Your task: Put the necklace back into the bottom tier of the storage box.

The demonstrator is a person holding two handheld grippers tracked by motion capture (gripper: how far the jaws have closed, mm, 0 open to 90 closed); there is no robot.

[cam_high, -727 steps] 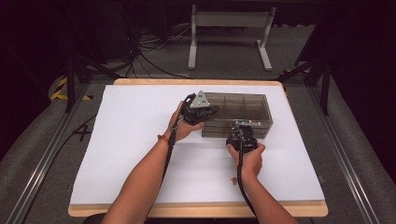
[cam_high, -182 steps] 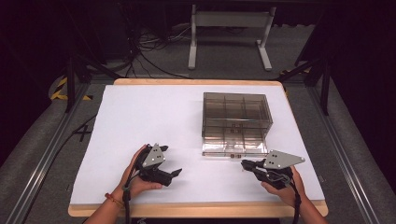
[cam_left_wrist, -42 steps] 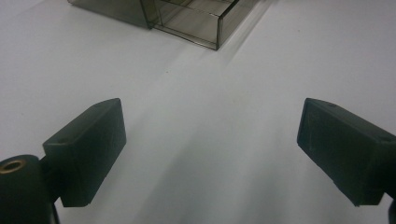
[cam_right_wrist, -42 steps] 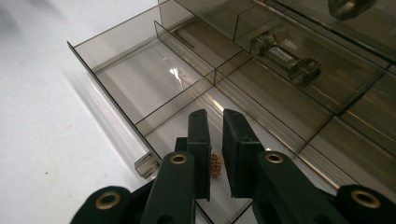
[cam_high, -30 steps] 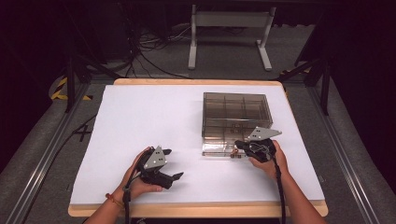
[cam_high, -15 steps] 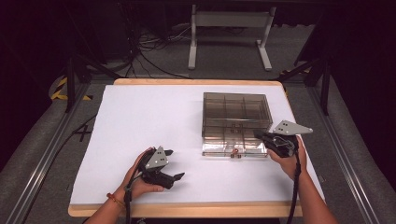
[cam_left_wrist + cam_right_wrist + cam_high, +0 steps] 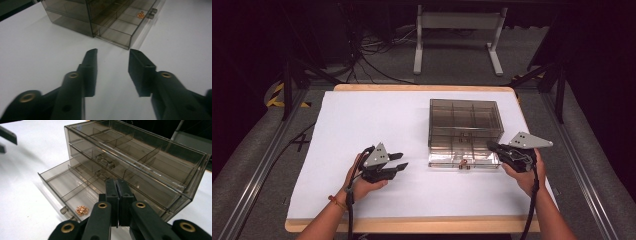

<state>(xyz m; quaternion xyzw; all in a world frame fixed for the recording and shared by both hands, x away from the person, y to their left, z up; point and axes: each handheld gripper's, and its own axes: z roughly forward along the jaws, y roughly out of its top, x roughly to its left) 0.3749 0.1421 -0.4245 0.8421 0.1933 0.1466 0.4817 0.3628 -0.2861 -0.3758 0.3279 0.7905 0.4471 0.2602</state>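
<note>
Beside the drawer box (image 7: pixel 465 125), both my grippers hover.
Its bottom drawer (image 7: pixel 67 186) is pulled out, copper bits (image 7: pixel 82 210) inside; right gripper (image 7: pixel 116 185) pressed together empty, left gripper (image 7: pixel 113 53) just narrowing, nothing between.

The left gripper (image 7: pixel 112 62) hovers over the white table (image 7: pixel 37 50), its two black jaws apart with nothing between them, having just been closing. Ahead stands the smoky clear drawer box (image 7: pixel 82 17), its bottom drawer (image 7: pixel 120 27) pulled out, small copper bits (image 7: pixel 140 15) lying near the handle (image 7: pixel 152 12)
</note>
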